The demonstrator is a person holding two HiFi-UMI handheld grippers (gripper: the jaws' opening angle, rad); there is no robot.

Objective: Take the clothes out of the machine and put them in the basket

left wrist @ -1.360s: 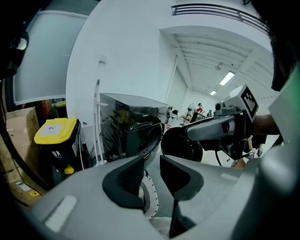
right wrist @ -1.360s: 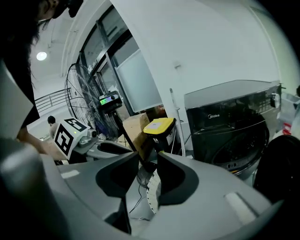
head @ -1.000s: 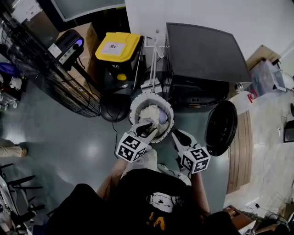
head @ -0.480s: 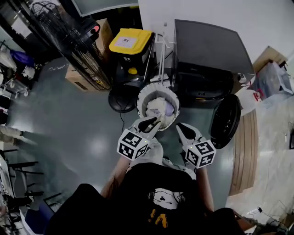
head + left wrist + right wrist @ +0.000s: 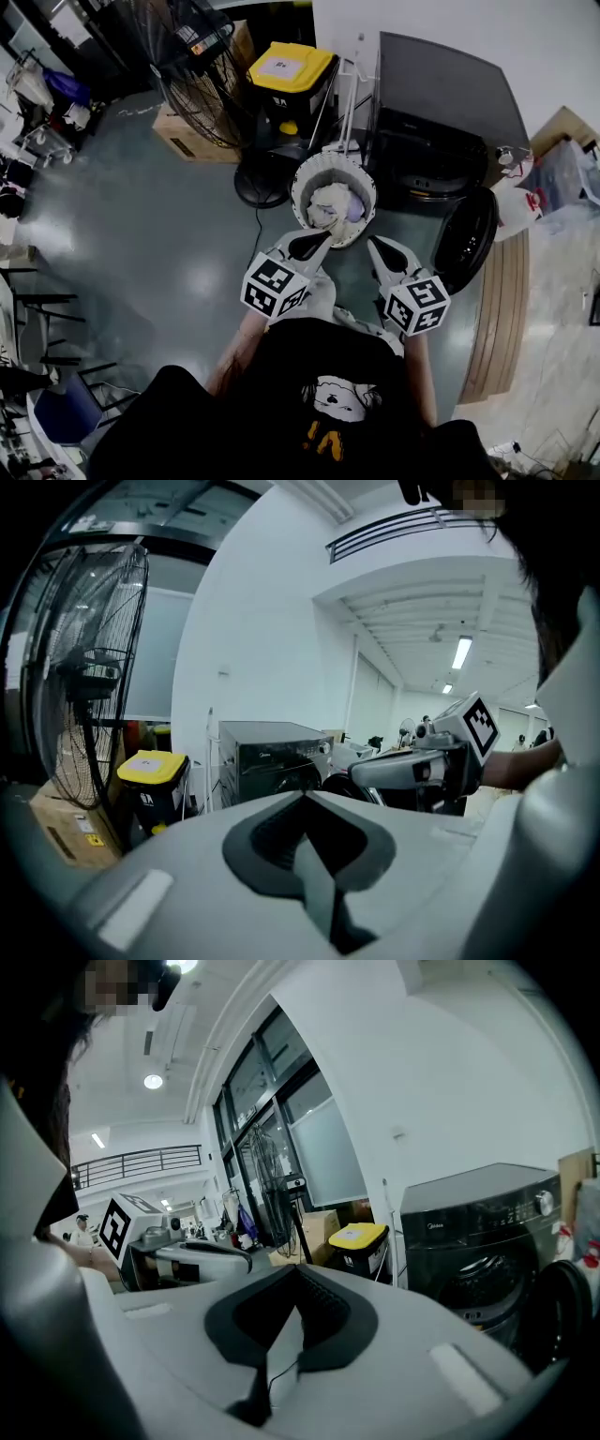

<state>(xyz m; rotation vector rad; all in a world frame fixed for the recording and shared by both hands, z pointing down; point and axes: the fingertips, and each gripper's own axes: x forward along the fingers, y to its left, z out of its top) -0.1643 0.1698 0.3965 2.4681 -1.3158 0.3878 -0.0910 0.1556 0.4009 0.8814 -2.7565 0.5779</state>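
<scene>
Jaws, left gripper view: left gripper (image 5: 302,799) pressed together, empty.
Right gripper view: right gripper (image 5: 298,1274) jaws just closed, nothing between.
Head view: pale crumpled clothes (image 5: 333,204) in round white slatted basket (image 5: 302,183) beside black washing machine (image 5: 450,94).
Risk: closed jaws would likely shove remaining laundry deeper.

Machine drum: from the head view the black front-loading washing machine (image 5: 441,112) shows only its top and front edge; in the right gripper view its opening is too dark to read.
Basket: the left tongs (image 5: 322,242) cover the near rim of the white slatted round basket (image 5: 333,162); the heaped pale clothes (image 5: 330,204) cannot be told apart.
Fan: the black wire-cage fan (image 5: 192,70) is cut off by the top edge.
</scene>
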